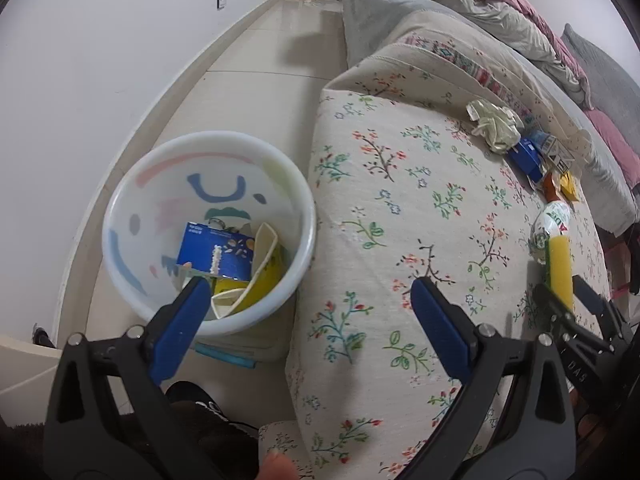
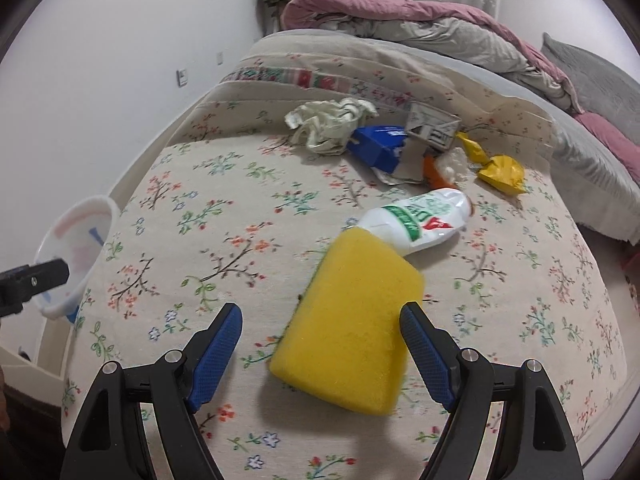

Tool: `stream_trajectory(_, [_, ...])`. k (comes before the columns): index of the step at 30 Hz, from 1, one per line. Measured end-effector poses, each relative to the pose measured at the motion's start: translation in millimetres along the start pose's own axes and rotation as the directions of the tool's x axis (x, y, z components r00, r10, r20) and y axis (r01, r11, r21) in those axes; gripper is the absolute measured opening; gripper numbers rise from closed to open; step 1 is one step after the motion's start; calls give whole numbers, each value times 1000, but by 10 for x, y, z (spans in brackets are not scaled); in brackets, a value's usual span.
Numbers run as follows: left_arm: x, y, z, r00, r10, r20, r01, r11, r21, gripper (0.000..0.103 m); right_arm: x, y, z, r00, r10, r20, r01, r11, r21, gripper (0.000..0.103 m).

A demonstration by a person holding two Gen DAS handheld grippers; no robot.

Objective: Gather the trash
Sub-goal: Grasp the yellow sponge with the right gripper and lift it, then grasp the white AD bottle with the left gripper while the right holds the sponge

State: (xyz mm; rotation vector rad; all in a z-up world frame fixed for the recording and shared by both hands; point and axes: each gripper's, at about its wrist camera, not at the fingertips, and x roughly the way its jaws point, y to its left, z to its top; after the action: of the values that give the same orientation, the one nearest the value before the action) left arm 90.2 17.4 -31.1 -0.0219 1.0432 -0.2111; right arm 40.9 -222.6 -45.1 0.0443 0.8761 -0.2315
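A white trash bin (image 1: 132,216) stands on the floor beside the bed and holds a blue box (image 1: 216,250) and yellow-and-white paper trash. My left gripper (image 1: 312,284) is open and empty above the bin's near rim and the bed edge. My right gripper (image 2: 320,312) is open, with a yellow sponge (image 2: 352,332) between its fingers; the sponge also shows in the left wrist view (image 1: 560,268). A white tube (image 2: 420,220) lies just beyond the sponge. Crumpled paper (image 2: 328,124), a blue carton (image 2: 376,146), a grey box (image 2: 434,126) and a yellow wrapper (image 2: 500,172) lie farther back.
The floral bedspread (image 2: 208,220) covers the bed. A pink and grey duvet (image 2: 420,28) is heaped at the back. The bin also shows in the right wrist view (image 2: 76,240) at the left. The tiled floor (image 1: 256,80) runs along a white wall.
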Motion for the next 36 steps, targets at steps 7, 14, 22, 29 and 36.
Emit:
stream_trajectory(7, [42, -77, -4, 1000, 4, -11, -4, 1000, 16, 100, 63, -177, -7, 999, 29, -30, -27, 998, 62, 82])
stream_trajectory(14, [71, -148, -5, 1000, 7, -17, -6, 999, 33, 100, 82, -112, -18, 997, 69, -39, -68, 997, 32, 60])
stream_trajectory(22, [89, -307, 41, 1000, -12, -20, 14, 998, 67, 100, -180, -234, 55, 992, 119, 32, -120, 991, 55, 52])
stream_trajectory(29, [110, -679, 166, 998, -59, -14, 60, 989, 131, 100, -431, -721, 158, 993, 50, 109, -68, 984, 167, 52])
stream_trajectory(36, [223, -1387, 201, 992, -121, -46, 129, 950, 283, 100, -372, -1365, 110, 996, -26, 80, -2, 944, 329, 52])
